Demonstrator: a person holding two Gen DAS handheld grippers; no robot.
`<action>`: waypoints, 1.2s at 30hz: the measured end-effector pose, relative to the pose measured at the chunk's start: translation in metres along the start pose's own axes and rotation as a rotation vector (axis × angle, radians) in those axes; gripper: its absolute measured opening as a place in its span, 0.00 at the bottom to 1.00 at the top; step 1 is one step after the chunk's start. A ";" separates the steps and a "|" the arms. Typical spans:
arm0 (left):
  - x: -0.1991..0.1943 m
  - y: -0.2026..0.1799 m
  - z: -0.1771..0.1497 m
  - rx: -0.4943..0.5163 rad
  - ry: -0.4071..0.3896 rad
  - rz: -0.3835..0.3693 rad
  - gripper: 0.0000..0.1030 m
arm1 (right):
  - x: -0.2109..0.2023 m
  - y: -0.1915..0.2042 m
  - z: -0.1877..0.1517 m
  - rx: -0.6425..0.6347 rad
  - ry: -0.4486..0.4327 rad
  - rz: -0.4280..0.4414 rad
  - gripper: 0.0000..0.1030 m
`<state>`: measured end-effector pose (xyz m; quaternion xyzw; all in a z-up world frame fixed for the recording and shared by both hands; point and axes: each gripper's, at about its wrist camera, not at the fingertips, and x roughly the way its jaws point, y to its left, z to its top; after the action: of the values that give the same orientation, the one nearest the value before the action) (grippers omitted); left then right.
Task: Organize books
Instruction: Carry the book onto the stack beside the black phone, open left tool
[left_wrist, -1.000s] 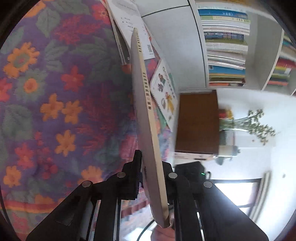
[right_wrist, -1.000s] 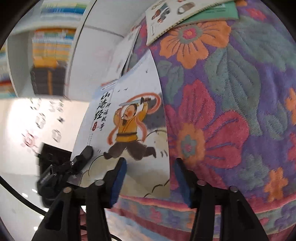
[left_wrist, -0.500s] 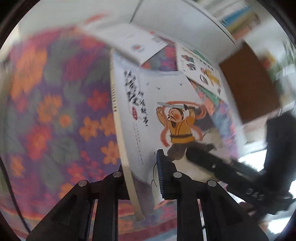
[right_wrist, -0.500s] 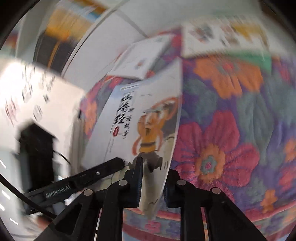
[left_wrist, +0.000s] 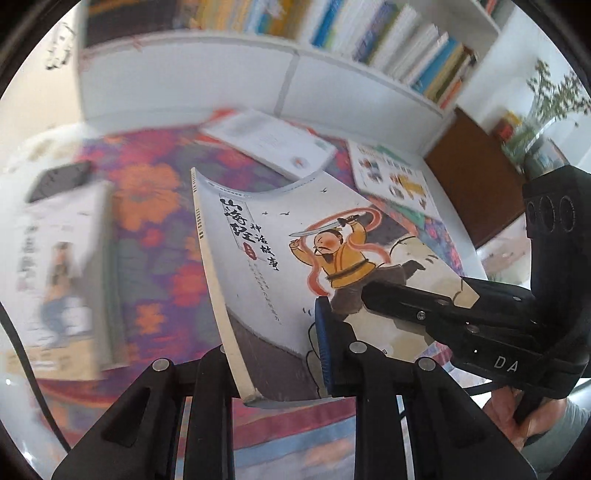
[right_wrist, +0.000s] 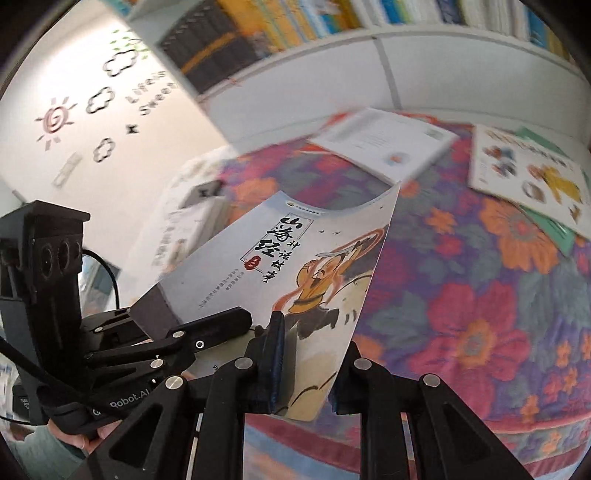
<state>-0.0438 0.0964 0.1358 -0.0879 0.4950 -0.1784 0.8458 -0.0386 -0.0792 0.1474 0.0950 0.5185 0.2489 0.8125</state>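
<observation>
Floral fabric in purple, orange and red (right_wrist: 480, 295) is covering the desk beneath everything, and behind it a white bookshelf (left_wrist: 332, 62) packed with upright spines is looking like the place we are carrying books to. We are holding the illustrated book with the sword-waving figure (left_wrist: 295, 266) off the cloth between both claws, tilted with its cover up and bowing a little, probably so neither side sags. Our left claw (left_wrist: 280, 354) is at the lower edge beside the spine; its jaws have just been opening slightly, the blue pad resting against the cover, so we are judging this grip to be loosening. Our right claw (right_wrist: 306, 354) is clamped tight on the opposite lower edge. Lying in the way on the cloth are a pale book (right_wrist: 384, 144) just beyond the far edge, a picture book (right_wrist: 528, 177) to the right, and a blurred upright book (left_wrist: 55, 266) on the left.
</observation>
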 end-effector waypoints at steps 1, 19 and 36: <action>-0.013 0.008 0.000 -0.009 -0.024 0.014 0.19 | -0.001 0.016 0.003 -0.032 -0.012 0.018 0.20; -0.058 0.199 -0.026 -0.323 -0.080 0.175 0.23 | 0.142 0.178 0.017 -0.191 0.096 0.153 0.22; -0.027 0.247 -0.033 -0.556 -0.051 0.266 0.42 | 0.189 0.180 0.015 -0.088 0.151 0.051 0.26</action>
<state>-0.0316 0.3350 0.0611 -0.2549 0.5107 0.0785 0.8174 -0.0161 0.1722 0.0784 0.0530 0.5643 0.2985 0.7679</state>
